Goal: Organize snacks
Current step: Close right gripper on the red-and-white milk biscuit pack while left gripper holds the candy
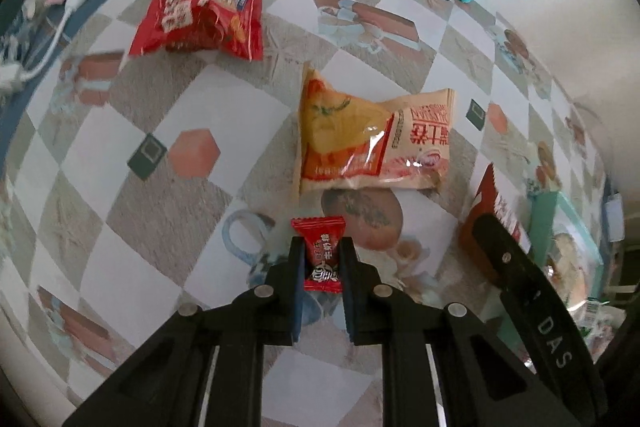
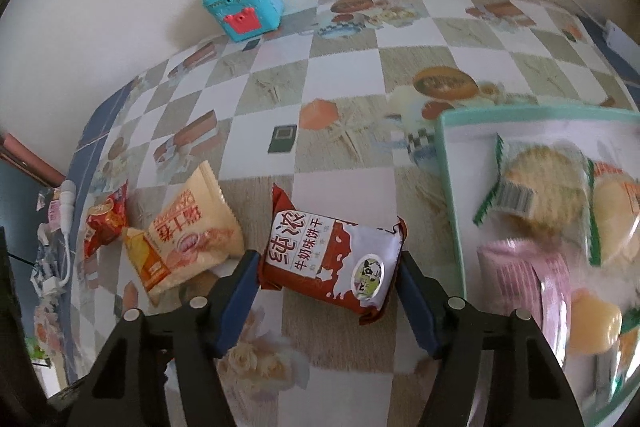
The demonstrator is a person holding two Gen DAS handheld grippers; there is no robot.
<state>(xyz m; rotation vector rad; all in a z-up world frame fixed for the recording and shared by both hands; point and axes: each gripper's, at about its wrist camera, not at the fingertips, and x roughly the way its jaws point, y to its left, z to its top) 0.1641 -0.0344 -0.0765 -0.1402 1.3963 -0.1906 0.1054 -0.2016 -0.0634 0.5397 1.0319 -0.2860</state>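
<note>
Left gripper [image 1: 323,259] clamped on red candy [image 1: 323,254], right gripper [image 2: 326,279] squeezing biscuit pack [image 2: 334,259]

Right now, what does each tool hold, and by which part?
Left tool: small red wrapped candy, pinched across its middle. Right tool: brown-and-white biscuit packet, ends between its pads.

Left gripper [image 1: 323,259] is pointing steeply downward, its jaws pressing in on a small red candy [image 1: 323,255] from both sides; the blue pads are lying flat against the wrapper. Right gripper [image 2: 328,267] is also tilting steeply down, jaws standing partly apart and straddling a brown-and-white biscuit packet [image 2: 332,259]. Its blue pads are sitting at the packet's two ends; whether they are actually pressing on it cannot be made out.
</note>
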